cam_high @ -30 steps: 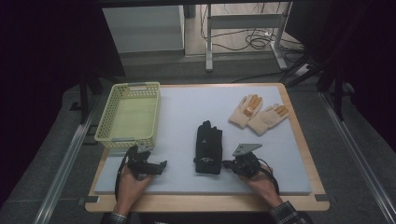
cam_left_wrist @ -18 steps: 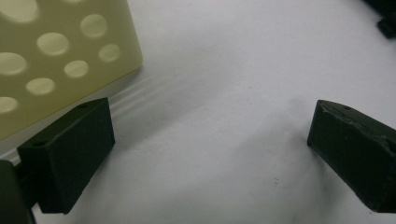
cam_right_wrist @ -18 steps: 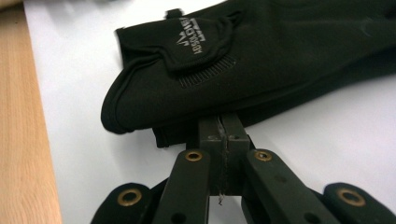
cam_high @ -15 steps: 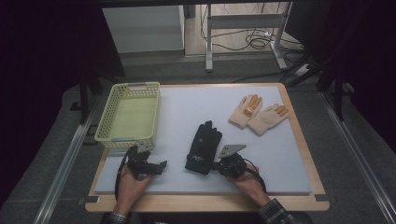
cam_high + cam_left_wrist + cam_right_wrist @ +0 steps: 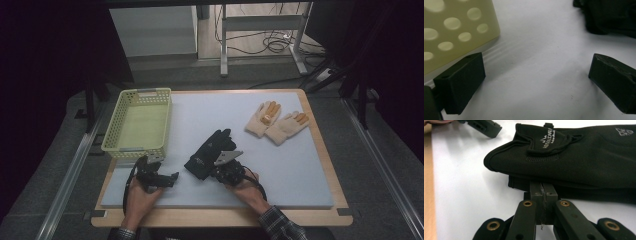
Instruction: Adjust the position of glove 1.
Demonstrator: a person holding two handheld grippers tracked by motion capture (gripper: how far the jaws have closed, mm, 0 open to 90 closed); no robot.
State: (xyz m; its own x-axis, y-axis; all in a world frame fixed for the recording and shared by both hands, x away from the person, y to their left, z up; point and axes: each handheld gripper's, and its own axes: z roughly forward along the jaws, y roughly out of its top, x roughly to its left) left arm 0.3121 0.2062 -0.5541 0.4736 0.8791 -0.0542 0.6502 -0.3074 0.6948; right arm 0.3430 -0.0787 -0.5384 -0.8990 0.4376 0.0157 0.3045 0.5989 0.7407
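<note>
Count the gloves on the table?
4, it seems. Two tan gloves lie side by side at far right. The black gloves mid-table look like two stacked; the right gripper view shows two layers.

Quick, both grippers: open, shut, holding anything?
Left gripper: open, holding nothing.
Right gripper: shut on the edge of the black gloves.

Right tongs (image 5: 216, 170) touch black gloves (image 5: 209, 152) (near basket (image 5: 137, 120)).

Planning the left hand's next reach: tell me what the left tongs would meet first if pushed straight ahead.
Bare white mat lies between the open left tongs. Farther along that line sit the black gloves, slightly off to one side, so they look the likeliest first contact. The yellow basket stands off to the other side.
</note>
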